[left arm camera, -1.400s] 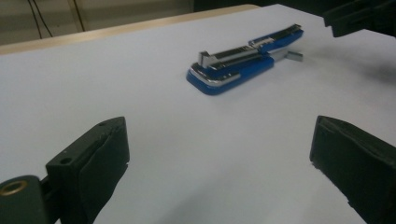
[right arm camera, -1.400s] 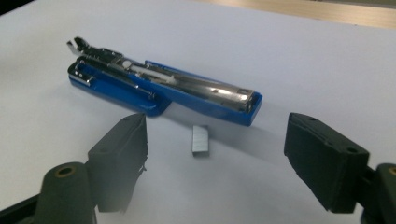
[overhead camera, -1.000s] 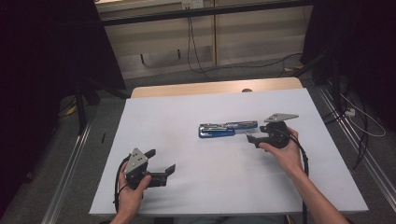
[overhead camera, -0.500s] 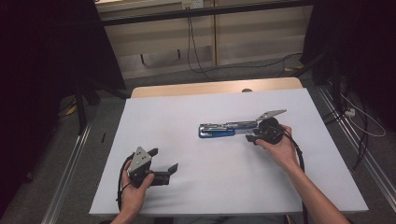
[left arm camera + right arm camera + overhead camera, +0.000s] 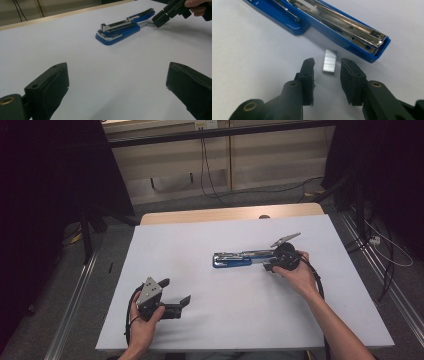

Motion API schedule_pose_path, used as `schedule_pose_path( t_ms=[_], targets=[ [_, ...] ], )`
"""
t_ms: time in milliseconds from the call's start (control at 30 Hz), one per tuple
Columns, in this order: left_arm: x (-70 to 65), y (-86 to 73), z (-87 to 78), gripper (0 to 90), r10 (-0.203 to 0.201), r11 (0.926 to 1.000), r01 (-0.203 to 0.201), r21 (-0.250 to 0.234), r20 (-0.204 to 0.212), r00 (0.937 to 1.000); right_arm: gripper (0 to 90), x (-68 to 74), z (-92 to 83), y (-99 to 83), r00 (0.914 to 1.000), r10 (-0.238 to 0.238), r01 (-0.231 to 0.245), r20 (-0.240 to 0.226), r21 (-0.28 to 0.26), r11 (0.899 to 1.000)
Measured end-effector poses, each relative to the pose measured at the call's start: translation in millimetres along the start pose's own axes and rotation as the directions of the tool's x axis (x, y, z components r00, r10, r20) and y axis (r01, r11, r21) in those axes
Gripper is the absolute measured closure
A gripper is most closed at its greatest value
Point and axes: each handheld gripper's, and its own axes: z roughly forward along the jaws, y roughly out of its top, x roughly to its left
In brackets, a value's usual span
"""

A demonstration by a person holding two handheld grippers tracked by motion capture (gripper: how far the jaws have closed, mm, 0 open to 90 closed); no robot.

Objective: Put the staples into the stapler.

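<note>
A blue stapler (image 5: 232, 259) (image 5: 120, 30) (image 5: 337, 22) lies folded open and flat near the middle of the white table (image 5: 225, 320), its metal staple channel facing up. A short silver strip of staples (image 5: 329, 61) rests on the table beside the stapler's end. My right gripper (image 5: 272, 265) (image 5: 163, 18) (image 5: 327, 63) is low over that strip, one jaw on each side. The jaws have just been closing, but a gap still shows on both sides of the strip, so it is open. My left gripper (image 5: 176, 291) (image 5: 117, 67) rests at the front left, open wide and holding nothing.
A wooden strip (image 5: 230, 214) borders the table's far edge. Black cables (image 5: 210, 175) run over the floor behind it. Metal rails (image 5: 75, 305) run along both sides of the table. Each gripper trails a black cable (image 5: 315, 275) along the forearm.
The right gripper has moved a little left toward the stapler's near end and dropped lower. Its jaws have narrowed around the staple strip. The left gripper has stayed put.
</note>
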Motion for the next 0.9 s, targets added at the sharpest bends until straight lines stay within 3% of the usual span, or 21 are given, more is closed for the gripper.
schedule_pose_path(
  t_ms=[467, 900],
  targets=[
    [2.5, 0.3, -1.5, 4.8, -0.008, 1.0000, 0.008, -0.002, -0.008, 0.9999, 71.6, 0.2, 5.5, 7.1, 0.9990, -0.037, 0.036, 0.024, 0.039, 0.999],
    [2.0, 1.0, -2.4, 4.8, -0.005, 1.0000, 0.004, -0.006, -0.008, 1.0000, 73.5, 1.1, 6.9, 11.4, 0.9991, -0.030, 0.028, 0.029, 0.066, 0.997]
  ],
)
